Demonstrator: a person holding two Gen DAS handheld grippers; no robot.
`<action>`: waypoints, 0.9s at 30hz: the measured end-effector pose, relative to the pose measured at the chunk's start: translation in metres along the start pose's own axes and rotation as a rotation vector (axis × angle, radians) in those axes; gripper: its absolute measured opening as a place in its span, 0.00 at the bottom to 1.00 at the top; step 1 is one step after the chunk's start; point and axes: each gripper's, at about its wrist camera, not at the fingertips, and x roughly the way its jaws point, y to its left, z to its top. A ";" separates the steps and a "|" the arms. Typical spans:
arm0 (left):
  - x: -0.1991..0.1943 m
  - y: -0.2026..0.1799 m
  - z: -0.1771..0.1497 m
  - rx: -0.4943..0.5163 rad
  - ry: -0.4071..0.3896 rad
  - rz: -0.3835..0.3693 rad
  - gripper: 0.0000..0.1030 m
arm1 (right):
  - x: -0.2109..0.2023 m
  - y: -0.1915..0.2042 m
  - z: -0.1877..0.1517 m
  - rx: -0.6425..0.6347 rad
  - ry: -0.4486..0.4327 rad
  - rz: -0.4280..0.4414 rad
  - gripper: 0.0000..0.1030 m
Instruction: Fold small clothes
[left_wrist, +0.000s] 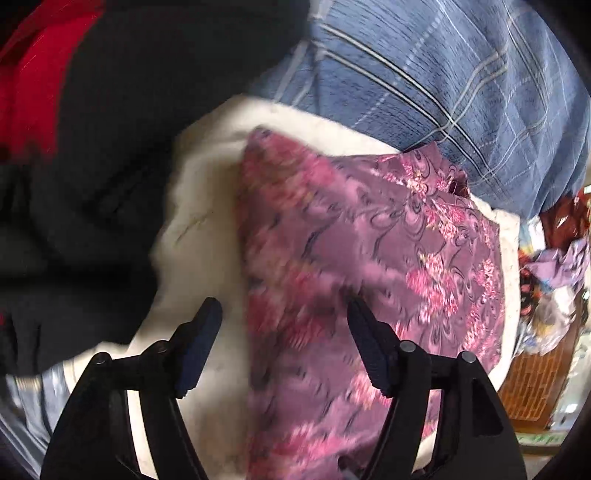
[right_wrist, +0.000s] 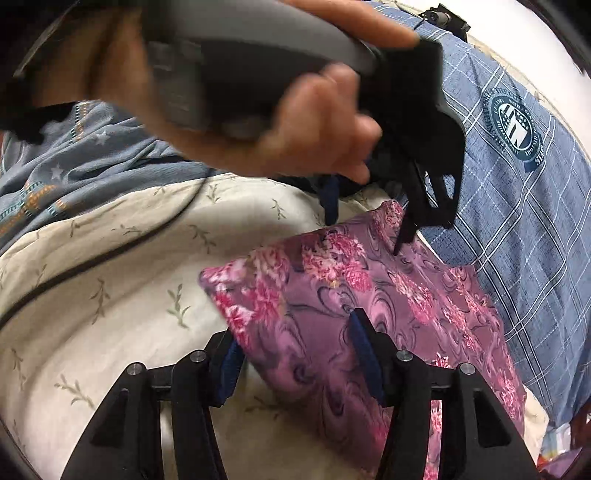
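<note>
Your folded cloth (right_wrist: 369, 314) lies flat on the cream sheet (right_wrist: 110, 277), its far edge right against the checked pillow (right_wrist: 517, 221) behind and to the right. Your right gripper (right_wrist: 291, 354) straddles the cloth's near-left edge: one finger over the cloth, the other over bare sheet. Your left gripper (right_wrist: 365, 221) sits at the far corner, tips down beside the pillow, jaws apart; contact with the cloth is hard to tell. A starred garment (right_wrist: 74, 166) lies behind-left on the sheet. A basket (left_wrist: 535, 384) stands off the right edge.
</note>
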 end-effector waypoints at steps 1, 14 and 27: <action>0.003 -0.004 0.004 0.021 0.006 0.006 0.68 | 0.003 -0.002 0.000 0.014 0.000 0.005 0.47; -0.037 -0.057 -0.021 0.208 -0.144 0.092 0.07 | -0.028 -0.050 -0.010 0.246 -0.099 0.106 0.05; -0.047 -0.225 -0.036 0.375 -0.220 0.098 0.07 | -0.076 -0.200 -0.131 0.846 -0.113 0.164 0.05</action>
